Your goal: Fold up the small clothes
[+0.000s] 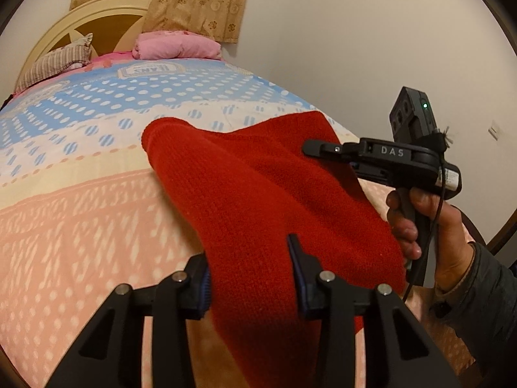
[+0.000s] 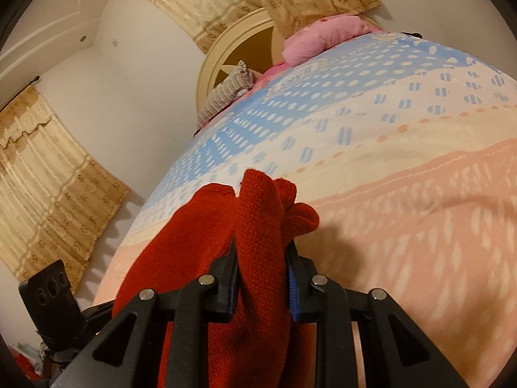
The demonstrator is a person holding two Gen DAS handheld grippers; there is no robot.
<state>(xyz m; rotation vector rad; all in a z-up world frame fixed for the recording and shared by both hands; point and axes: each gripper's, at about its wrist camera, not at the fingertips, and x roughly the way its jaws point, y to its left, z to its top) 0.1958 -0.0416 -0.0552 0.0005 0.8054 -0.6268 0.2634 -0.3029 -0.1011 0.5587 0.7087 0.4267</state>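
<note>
Grippers, two in number, are held by a person above a bed spread with a quilt patterned in pink, cream and blue. The left gripper is pitched downward toward the quilt, its black linkage filling the lower edge of the left wrist view. The right gripper is seen from the side in the left wrist view, where a bare hand is wrapped around its pistol-style handle and a dark sleeve covers the wrist; it is angled more shallowly than the left.

A red knitted garment is clamped by both tools. Between the left jaws, which stand partly closed, a broad fold of the knit is gripped, both pads being pressed against it. Between the right jaws, set narrower, a bunched edge of the same garment is pinched, with loose folds protruding just beyond the fingertips.

The garment is stretched as a raised sheet between the two grippers, its long axis running from the left tool toward the right one. A rounded corner is seen pointing toward the head of the bed. Whether any lower part rests on the quilt cannot be told.

A pink folded blanket, a striped pillow, a cream headboard and tan curtains are shown beyond.
</note>
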